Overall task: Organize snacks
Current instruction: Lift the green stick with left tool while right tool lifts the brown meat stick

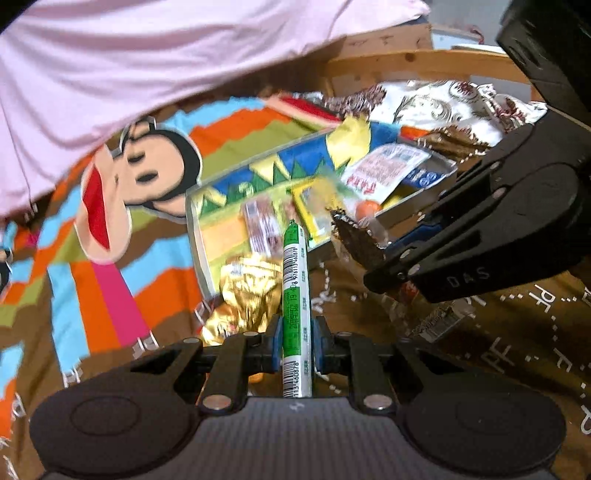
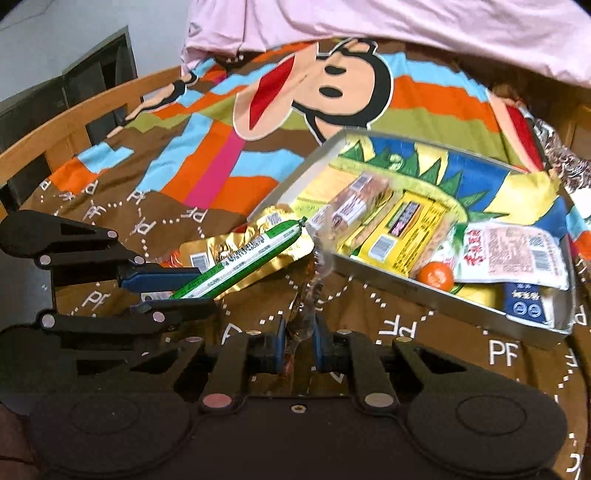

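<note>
My left gripper (image 1: 295, 343) is shut on a green sausage stick (image 1: 294, 306), held over the bed cover just short of the tin tray (image 1: 194, 236); it also shows in the right wrist view (image 2: 173, 291) with the stick (image 2: 243, 258). My right gripper (image 2: 299, 343) is shut on a clear plastic snack wrapper (image 2: 310, 291) near the tray's front wall (image 2: 406, 291); in the left wrist view it (image 1: 388, 273) holds a dark snack piece in clear wrap (image 1: 354, 236). The tray holds several packets and an orange round sweet (image 2: 436, 277).
A gold foil packet (image 2: 255, 243) lies on the cartoon-print cover (image 2: 184, 177) beside the tray. Pink bedding (image 2: 406, 26) lies beyond. A wooden bed rail (image 2: 74, 114) runs along the left edge. A patterned cloth (image 1: 443, 99) lies behind the tray.
</note>
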`<state>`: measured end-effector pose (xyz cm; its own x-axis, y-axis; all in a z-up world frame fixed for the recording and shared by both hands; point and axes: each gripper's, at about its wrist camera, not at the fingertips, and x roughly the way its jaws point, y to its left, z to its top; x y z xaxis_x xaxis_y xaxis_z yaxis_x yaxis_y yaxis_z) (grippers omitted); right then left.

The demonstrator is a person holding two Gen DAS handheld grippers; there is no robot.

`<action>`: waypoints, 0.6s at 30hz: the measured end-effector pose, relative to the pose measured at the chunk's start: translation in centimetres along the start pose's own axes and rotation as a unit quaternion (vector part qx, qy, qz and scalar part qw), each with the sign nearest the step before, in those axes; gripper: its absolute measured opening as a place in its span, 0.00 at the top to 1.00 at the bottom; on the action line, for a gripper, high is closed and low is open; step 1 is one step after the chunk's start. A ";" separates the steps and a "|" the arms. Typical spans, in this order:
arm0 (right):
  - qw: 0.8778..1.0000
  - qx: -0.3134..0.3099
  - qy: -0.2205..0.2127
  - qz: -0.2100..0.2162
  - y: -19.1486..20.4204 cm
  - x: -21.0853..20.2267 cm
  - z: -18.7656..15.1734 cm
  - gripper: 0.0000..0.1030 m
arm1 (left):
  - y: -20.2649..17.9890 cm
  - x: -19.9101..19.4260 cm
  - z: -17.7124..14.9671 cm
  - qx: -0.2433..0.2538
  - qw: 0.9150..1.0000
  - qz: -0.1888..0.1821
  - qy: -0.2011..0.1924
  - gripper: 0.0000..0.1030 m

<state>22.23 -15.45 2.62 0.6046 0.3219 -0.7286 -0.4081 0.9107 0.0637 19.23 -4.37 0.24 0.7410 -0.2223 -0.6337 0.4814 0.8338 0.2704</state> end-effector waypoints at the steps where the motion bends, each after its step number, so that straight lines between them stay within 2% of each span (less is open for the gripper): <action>1: 1.000 0.000 -0.005 -0.002 0.0 -0.3 0.0 0.85 | -0.3 -0.3 0.2 0.007 1.000 0.008 -0.008 0.82; 4: 1.000 -0.001 -0.017 -0.006 -0.2 -1.2 -0.1 0.85 | -1.0 -0.9 0.5 0.023 0.999 0.026 -0.028 0.82; 18: 0.998 -0.014 -0.057 -0.016 -0.2 -2.8 0.0 0.85 | -2.2 -2.2 0.8 0.050 0.993 0.074 -0.073 0.82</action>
<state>20.62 -16.50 4.61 0.6908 0.3217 -0.6475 -0.4048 0.9141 0.0222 16.96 -6.12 1.60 0.8634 -0.1786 -0.4719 0.4014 0.8098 0.4279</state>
